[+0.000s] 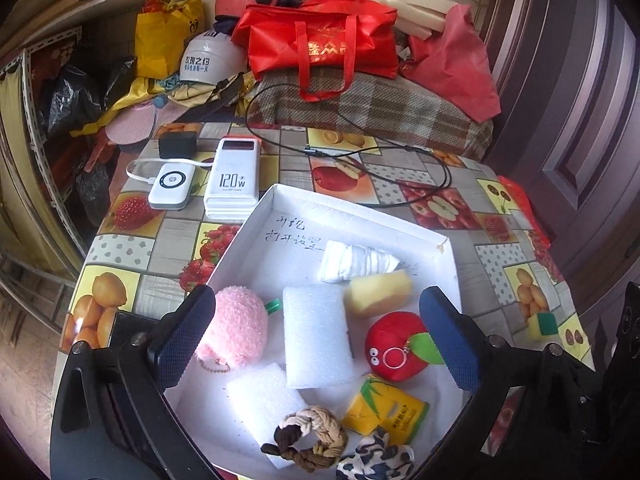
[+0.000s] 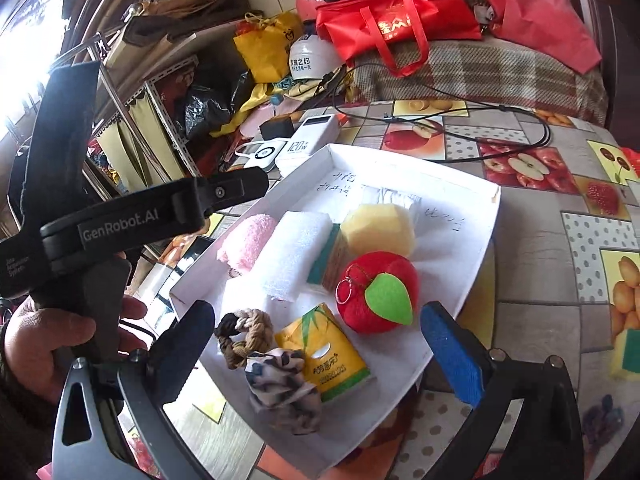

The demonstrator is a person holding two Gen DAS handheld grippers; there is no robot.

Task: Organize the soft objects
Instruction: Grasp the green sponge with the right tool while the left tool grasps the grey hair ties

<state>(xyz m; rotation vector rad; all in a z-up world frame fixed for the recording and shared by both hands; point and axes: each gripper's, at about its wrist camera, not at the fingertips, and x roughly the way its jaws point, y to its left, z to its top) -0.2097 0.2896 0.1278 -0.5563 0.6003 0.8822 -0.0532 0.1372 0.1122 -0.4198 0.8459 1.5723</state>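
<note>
A shallow white box [image 1: 360, 205] [image 2: 486, 224] on the fruit-print tablecloth holds soft items. In it lie a pink plush [image 1: 236, 328], a white foam block [image 1: 316, 336], a yellow sponge [image 1: 378, 292], a red apple plush [image 1: 396, 348] [image 2: 376, 288], a folded white cloth [image 1: 356, 260], a yellow tissue pack [image 1: 388, 408] [image 2: 332, 356], a braided hair tie [image 1: 312, 440] and a spotted scrunchie [image 2: 284, 392]. My left gripper [image 1: 316, 296] hovers open over the box with nothing between its fingers. My right gripper [image 2: 314, 312] is open too, above the box's near end.
Two white power banks [image 1: 230, 178] [image 1: 172, 186] and a black cable [image 1: 400, 168] lie beyond the box. A yellow-green sponge [image 1: 546, 324] [image 2: 626, 354] sits on the table to the right. Red bags [image 1: 320, 40], helmets and clutter stand behind. A hand [image 2: 40, 340] holds the left gripper.
</note>
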